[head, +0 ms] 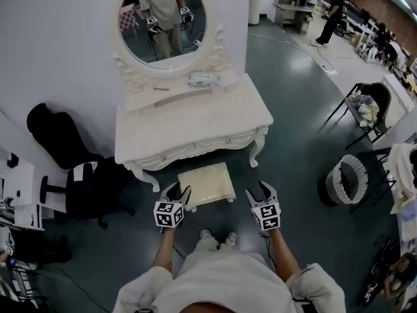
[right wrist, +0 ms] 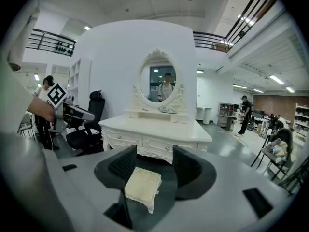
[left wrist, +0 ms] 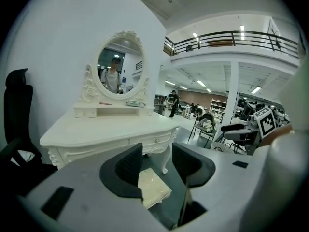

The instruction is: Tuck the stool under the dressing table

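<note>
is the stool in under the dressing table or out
Out: the stool stands in front of the dressing table, almost its whole seat clear of the tabletop.

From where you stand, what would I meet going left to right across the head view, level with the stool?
First the black office chair → left gripper → stool → right gripper → striped round basket.

Centre frame: stool (head: 206, 184) sits on the floor, far edge right at the dressing table (head: 189, 126) front. L gripper (head: 177, 194) at the stool's lower-left corner, R gripper (head: 259, 191) just right of it. Both jaws apart, prob. not touching it.
</note>
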Tool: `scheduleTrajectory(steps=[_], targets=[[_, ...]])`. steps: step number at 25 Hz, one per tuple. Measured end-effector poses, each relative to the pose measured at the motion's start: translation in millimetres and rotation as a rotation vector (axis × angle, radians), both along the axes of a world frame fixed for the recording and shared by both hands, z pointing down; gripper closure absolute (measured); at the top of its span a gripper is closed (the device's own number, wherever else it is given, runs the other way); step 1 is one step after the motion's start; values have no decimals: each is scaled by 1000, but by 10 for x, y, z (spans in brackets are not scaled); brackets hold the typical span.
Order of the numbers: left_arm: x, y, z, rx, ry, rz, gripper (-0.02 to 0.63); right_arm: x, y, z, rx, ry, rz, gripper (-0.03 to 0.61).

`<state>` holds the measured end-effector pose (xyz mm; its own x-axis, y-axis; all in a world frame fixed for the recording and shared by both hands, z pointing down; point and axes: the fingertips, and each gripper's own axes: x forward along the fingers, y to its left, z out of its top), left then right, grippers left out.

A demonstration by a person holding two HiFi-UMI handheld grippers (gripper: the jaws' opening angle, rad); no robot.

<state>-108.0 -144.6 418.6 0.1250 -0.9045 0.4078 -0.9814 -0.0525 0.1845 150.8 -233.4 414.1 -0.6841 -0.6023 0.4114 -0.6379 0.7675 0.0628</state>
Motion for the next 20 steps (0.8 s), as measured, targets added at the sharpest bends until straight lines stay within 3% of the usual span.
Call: scheduleTrajectory(steps=[11, 20], targets=[[-799, 4, 9, 12, 18, -68, 423, -994, -118, -25, 3, 21, -98, 359], [-1074, 25, 99, 9, 35, -74, 423, -1351, -102, 26, -2, 51, -133, 359]])
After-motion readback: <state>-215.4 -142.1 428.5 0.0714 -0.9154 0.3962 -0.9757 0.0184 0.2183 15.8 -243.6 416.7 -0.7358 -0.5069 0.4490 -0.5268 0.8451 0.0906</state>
